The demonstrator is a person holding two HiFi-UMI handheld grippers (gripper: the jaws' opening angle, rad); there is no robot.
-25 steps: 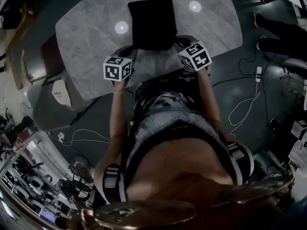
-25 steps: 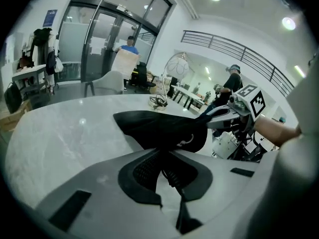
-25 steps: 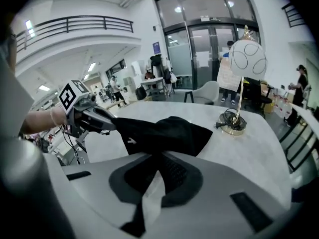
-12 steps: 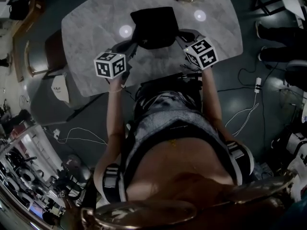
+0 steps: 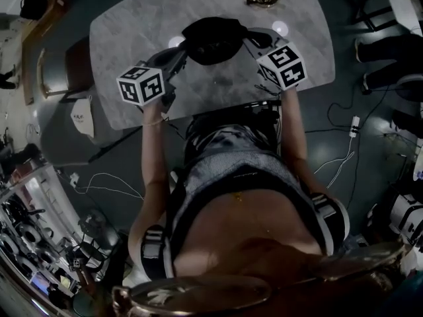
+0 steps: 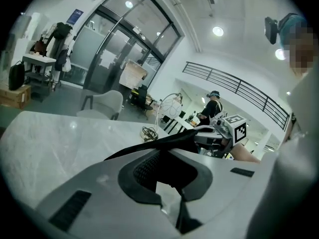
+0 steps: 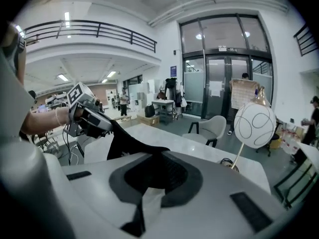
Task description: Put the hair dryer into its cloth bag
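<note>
The black cloth bag (image 5: 213,39) hangs between both grippers, soft, light and sagging; its rim edges look the surest hold. The left gripper (image 5: 178,50) and right gripper (image 5: 252,41) each pinch one side, above the table (image 5: 125,51).

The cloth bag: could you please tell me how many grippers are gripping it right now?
2. The left gripper is shut on the cloth bag's left edge, the right gripper on its right edge, with the bag stretched between them; none hidden.
</note>
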